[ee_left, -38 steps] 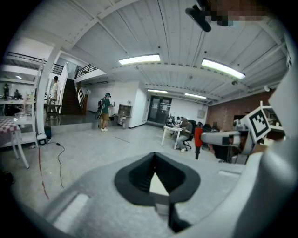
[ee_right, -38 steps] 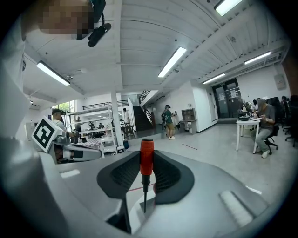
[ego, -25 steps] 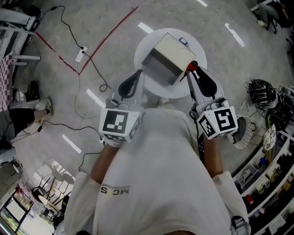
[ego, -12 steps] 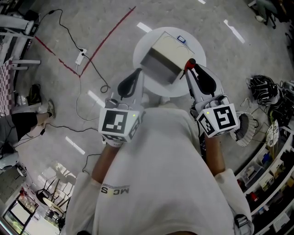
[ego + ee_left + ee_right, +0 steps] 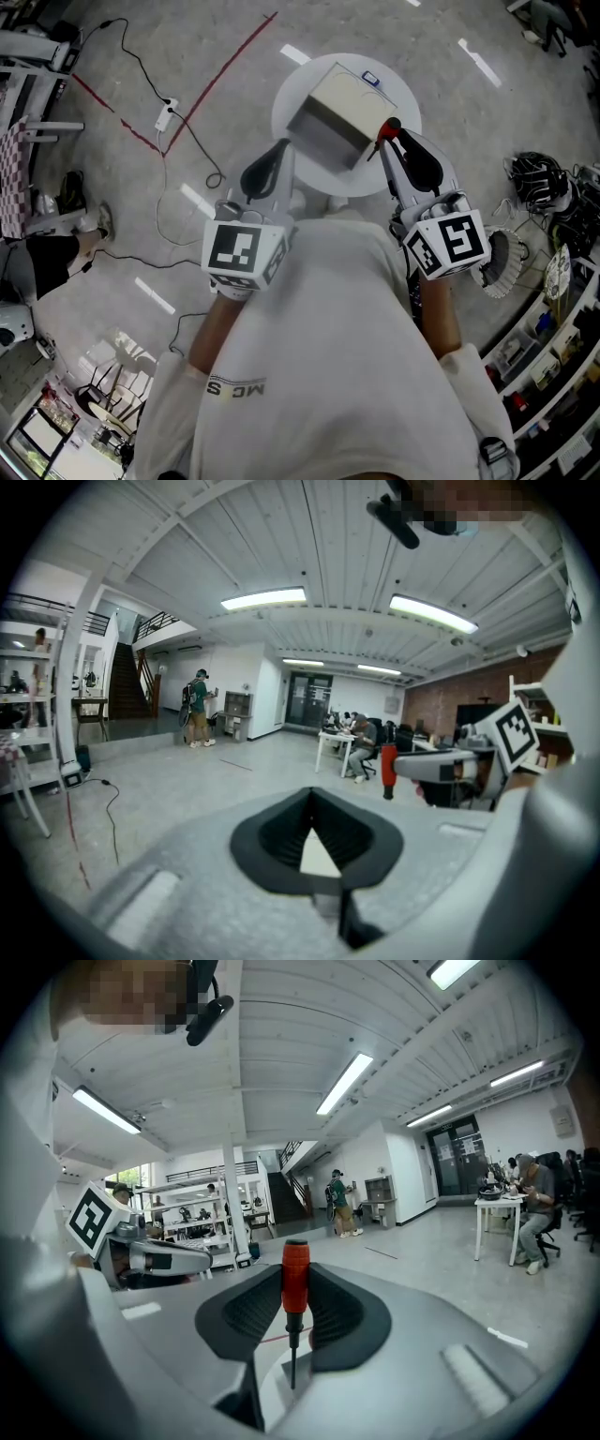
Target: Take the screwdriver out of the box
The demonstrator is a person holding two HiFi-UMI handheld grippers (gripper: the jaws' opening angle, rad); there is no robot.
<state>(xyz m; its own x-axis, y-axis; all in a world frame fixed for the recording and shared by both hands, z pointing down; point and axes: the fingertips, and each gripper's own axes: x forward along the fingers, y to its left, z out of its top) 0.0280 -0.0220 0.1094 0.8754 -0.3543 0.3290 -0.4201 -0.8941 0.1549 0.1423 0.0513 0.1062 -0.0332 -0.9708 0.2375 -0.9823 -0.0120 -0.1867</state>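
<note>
Right tool nudged up-left, pinching screwdriver beside box edge | left tool pressed together, near box corner

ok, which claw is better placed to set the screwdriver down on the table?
Right. The right claw is shut on the red-handled screwdriver, outside the pale rectangular box and above the round white table. The left claw holds nothing.

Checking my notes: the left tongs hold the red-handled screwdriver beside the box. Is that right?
Not quite: the right tongs hold the red-handled screwdriver beside the box, as the right gripper view shows. The left tongs hold nothing.
</note>
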